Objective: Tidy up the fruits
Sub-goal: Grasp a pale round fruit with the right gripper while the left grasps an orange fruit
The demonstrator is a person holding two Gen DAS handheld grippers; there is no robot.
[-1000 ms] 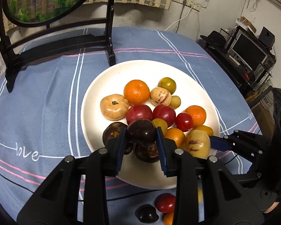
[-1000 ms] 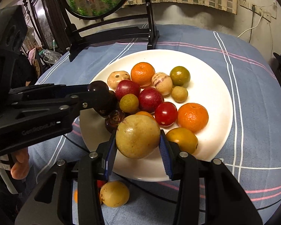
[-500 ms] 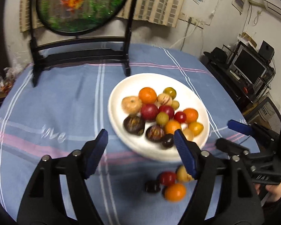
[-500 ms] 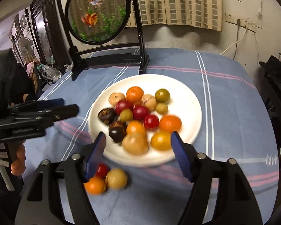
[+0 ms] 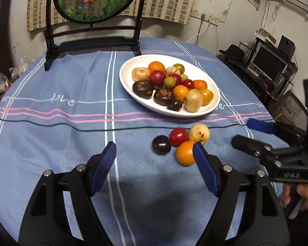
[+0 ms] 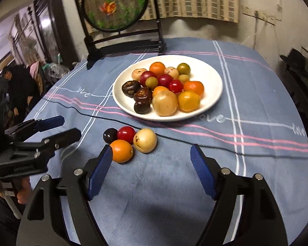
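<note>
Both grippers backed off the plate (image 5: 210, 110); dark fruit (image 5: 174, 105) and tan fruit (image 6: 164, 103) now sit there. Left gripper (image 5: 154, 162) and right gripper (image 6: 152, 165) jaws just opened, nothing between.

Left hand-held gripper (image 5: 154, 160) black, ribbed blue pads, silver screws, right hand-held gripper (image 6: 151, 161) alike, white lettering on side

A round white ceramic plate (image 6: 213, 94) heaped with small mixed fruits sits mid-worktop on the blue striped cloth (image 6: 174, 184), and behind it stands a black-framed round goldfish screen (image 6: 115, 6). Before the plate a thin black cable (image 6: 195, 144) crosses the cloth. Just in front of the cable four loose fruits huddle, touching: dark plum (image 6: 110, 135) at left, red tomato (image 6: 126, 133) beside it, tan speckled fruit (image 6: 145, 140) at right, orange tangerine (image 6: 121, 150) nearest.
</note>
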